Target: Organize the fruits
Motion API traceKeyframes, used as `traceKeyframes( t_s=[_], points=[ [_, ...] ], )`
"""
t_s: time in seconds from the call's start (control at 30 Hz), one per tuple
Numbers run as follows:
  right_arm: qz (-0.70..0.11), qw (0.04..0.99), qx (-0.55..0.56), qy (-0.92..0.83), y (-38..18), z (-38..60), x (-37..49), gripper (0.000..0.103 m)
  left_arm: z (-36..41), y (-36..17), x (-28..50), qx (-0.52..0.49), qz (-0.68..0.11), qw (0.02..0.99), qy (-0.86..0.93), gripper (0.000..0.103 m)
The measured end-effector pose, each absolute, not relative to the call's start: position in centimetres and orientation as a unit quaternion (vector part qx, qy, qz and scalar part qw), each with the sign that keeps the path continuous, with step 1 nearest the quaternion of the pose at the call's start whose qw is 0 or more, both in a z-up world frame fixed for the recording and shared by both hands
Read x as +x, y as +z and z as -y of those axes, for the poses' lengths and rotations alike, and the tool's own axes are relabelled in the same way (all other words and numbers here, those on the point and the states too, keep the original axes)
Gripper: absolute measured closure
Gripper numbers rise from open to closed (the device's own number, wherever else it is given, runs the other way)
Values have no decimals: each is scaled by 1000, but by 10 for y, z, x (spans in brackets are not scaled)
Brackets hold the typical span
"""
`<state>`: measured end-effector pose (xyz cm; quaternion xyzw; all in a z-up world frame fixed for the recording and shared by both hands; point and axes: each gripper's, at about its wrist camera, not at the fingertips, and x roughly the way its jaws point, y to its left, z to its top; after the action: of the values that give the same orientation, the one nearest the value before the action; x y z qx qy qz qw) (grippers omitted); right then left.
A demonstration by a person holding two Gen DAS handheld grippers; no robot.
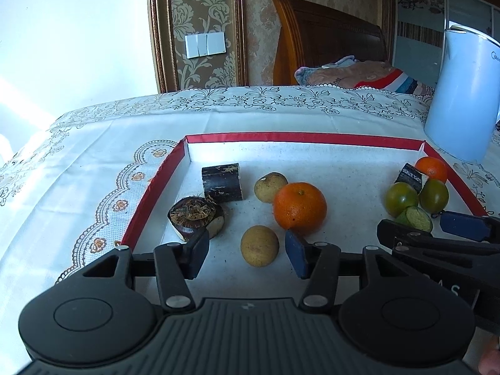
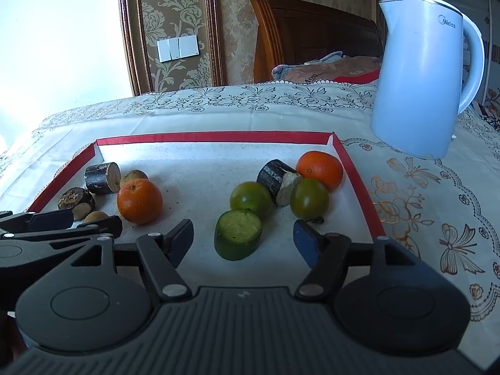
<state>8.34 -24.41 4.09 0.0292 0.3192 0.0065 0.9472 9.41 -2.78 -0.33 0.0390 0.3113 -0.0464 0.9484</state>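
Over the tray, both claws gape, holding nothing.

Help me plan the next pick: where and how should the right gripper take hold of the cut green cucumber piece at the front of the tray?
Probably grip the cucumber piece across its curved green sides, low on the skin, coming from the near side where the open right gripper already brackets it. It stands on end, pale cut face up and tilted, so the sides offer opposed surfaces. The green tomato sits close behind, so don't overshoot.
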Motion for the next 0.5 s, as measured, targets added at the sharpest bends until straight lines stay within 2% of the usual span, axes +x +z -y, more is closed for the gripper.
traceKeyframes(
  t_s=[0.5],
  points=[
    [-310,950,34,6,45,247,73,21,24,-2,89,34,-312,948,-47,50]
  ],
)
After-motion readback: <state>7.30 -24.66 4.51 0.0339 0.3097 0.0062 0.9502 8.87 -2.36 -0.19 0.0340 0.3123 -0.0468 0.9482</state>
